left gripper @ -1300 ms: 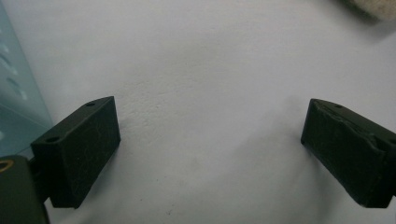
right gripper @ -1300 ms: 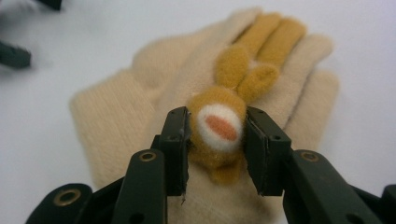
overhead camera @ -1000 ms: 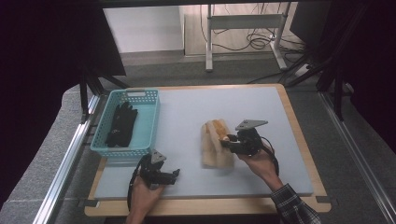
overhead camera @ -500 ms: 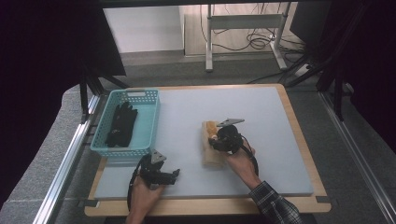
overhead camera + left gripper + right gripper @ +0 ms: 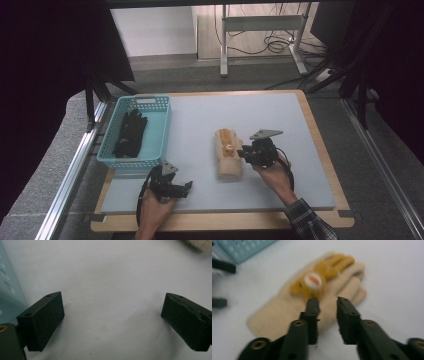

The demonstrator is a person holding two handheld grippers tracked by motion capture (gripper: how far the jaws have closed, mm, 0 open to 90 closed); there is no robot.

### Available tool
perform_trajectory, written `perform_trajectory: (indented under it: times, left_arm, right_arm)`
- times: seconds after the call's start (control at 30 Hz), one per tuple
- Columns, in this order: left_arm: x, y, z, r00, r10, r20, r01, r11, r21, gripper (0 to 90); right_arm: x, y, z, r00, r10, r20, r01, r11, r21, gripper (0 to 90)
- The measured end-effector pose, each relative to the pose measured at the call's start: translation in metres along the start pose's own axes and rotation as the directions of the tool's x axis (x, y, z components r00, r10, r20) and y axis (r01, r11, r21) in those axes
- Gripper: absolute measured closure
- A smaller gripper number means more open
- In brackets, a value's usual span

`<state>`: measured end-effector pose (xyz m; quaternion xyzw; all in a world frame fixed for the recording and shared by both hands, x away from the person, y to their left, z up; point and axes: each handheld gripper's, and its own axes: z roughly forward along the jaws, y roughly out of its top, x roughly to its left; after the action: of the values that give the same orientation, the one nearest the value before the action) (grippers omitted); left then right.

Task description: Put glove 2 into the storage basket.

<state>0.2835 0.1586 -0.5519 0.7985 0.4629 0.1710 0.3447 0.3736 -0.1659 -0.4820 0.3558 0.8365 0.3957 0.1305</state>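
A beige knitted glove [image 5: 227, 157] with an orange bear figure on its back lies flat in the middle of the white table; in the right gripper view the glove [image 5: 312, 302] spreads out beneath the jaws. My right gripper [image 5: 241, 152] is at the glove's right edge. Seen from its own camera, the right gripper [image 5: 328, 301] has its jaws only a narrow gap apart over the fabric, and blur hides whether they pinch it. My left gripper [image 5: 187, 186] rests near the front edge, and in its own view this gripper [image 5: 112, 312] stands wide open over bare table.
A teal basket [image 5: 165, 130] at the left holds a black glove [image 5: 131, 132]. Its wall shows beside the left gripper's jaw [image 5: 10, 290] and at the top left of the right gripper view [image 5: 244, 248]. The board's wooden rim [image 5: 320, 150] runs along the right.
My right gripper reached left over the beige glove half a second ago and has drawn back to its right edge. The left gripper and the glove have stayed put.
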Motion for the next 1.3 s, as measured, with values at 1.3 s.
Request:
perform_trajectory:
  times: [1.3]
  left_arm:
    - [-0.001,0.0,0.0,1.0,-0.005,-0.006,0.005,1.0,0.0,4.9]
  right_arm:
    - [0.043,-0.029,0.023,0.9859,-0.149,-0.076,0.152,0.988,0.032,65.0]
